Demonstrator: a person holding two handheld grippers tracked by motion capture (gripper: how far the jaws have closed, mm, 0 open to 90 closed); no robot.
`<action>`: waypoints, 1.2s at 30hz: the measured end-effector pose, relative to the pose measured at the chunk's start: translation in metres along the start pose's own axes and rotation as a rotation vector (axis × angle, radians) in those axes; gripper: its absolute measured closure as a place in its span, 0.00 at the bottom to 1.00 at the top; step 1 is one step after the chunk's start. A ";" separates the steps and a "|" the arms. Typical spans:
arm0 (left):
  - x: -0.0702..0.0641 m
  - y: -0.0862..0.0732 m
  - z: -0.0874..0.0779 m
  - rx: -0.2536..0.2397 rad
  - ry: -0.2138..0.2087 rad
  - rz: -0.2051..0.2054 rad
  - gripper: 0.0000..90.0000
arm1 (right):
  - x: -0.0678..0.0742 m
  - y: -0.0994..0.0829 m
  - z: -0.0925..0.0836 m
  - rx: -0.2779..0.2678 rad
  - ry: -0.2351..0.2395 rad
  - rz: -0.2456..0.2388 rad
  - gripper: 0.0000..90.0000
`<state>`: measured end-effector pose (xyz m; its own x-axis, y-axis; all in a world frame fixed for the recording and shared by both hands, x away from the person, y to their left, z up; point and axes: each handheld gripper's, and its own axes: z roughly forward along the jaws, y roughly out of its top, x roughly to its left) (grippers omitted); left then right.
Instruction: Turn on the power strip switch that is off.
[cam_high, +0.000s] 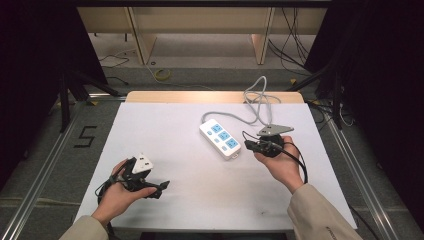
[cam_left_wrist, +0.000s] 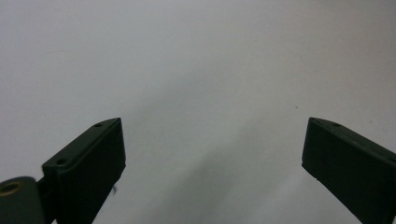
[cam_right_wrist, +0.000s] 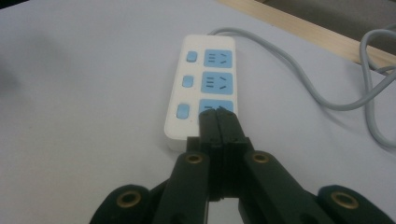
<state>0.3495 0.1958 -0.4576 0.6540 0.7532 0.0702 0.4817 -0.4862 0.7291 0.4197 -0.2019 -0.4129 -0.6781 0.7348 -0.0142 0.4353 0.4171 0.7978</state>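
Left tongs (cam_high: 159, 189) gaping, right tongs (cam_high: 247, 144) closed

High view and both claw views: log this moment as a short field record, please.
surface: white table
power strip: white, three blue sockets, three blue buttons, on the table
cord: grey, looping to the table's far edge
right claw: shut, empty, tips over the strip's nearest socket
left claw: open, empty, over bare table

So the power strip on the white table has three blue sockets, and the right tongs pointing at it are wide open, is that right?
Not quite. The right tongs are shut, jaws pressed together, as the right gripper view shows. The rest holds: the power strip has three blue sockets and lies on the white table, with those tongs pointing at it.
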 end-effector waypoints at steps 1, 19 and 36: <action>0.000 0.000 0.000 0.000 0.000 0.000 0.06 | 0.000 0.000 0.000 0.002 -0.001 0.001 1.00; 0.000 0.000 0.000 -0.003 -0.001 -0.002 0.07 | -0.001 0.008 0.010 0.011 -0.001 0.001 1.00; -0.001 0.000 0.001 -0.002 -0.004 0.000 0.07 | 0.000 0.016 0.021 0.027 0.003 0.005 1.00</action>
<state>0.3496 0.1947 -0.4579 0.6563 0.7515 0.0670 0.4809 -0.4851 0.7304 0.4395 -0.1836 -0.4128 -0.6780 0.7350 -0.0082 0.4543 0.4278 0.7814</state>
